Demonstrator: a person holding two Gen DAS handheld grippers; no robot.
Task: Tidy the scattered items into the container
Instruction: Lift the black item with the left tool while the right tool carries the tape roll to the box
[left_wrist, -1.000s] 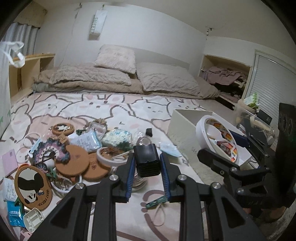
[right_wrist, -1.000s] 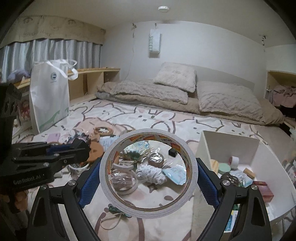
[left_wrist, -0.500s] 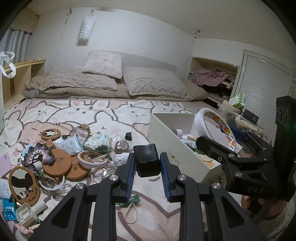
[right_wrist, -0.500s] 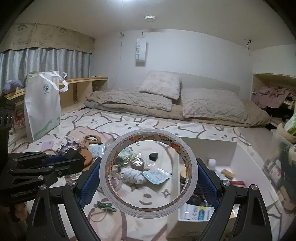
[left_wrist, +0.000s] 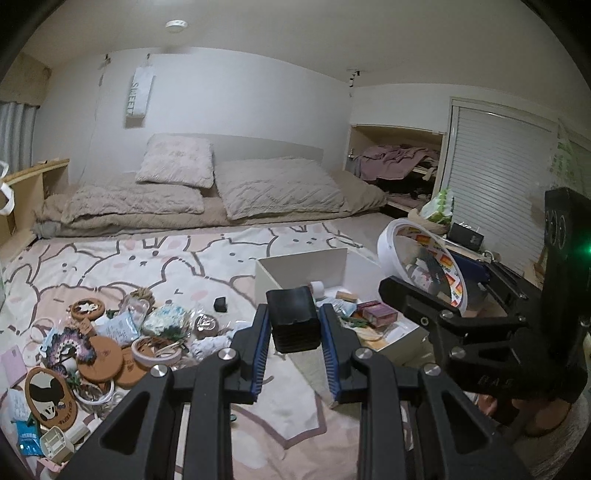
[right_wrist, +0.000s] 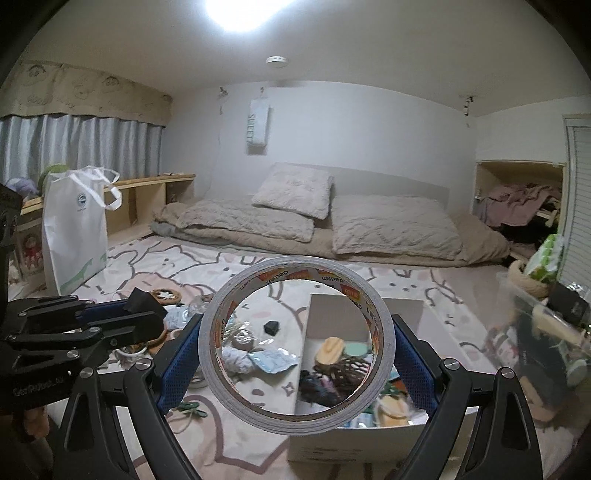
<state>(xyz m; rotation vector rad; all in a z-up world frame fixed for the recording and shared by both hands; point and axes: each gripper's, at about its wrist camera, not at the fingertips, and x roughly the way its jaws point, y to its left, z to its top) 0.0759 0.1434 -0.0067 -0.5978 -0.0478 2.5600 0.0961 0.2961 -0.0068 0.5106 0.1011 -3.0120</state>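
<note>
My left gripper (left_wrist: 294, 334) is shut on a small black box (left_wrist: 293, 319) and holds it in the air near the left wall of the white container (left_wrist: 301, 264). My right gripper (right_wrist: 297, 360) is shut on a large roll of tape (right_wrist: 218, 325), held over the near left part of the container (right_wrist: 399, 308). The roll of tape also shows in the left wrist view (left_wrist: 388, 245), above the container's right side. The container holds several small items. Scattered items (left_wrist: 107, 343) lie on the bed sheet to its left.
Cork coasters (left_wrist: 103, 356), a tape ring (left_wrist: 155, 350), a panda plaque (left_wrist: 50, 397) and packets lie left of the container. A small black cube (left_wrist: 220, 304) sits alone on the sheet. A white bag (right_wrist: 74, 229) stands far left. Pillows (left_wrist: 280, 190) lie at the back.
Both grippers have moved right and lifted, toward the white container, each still holding its item. The tape roll now hangs over the container's inside.
</note>
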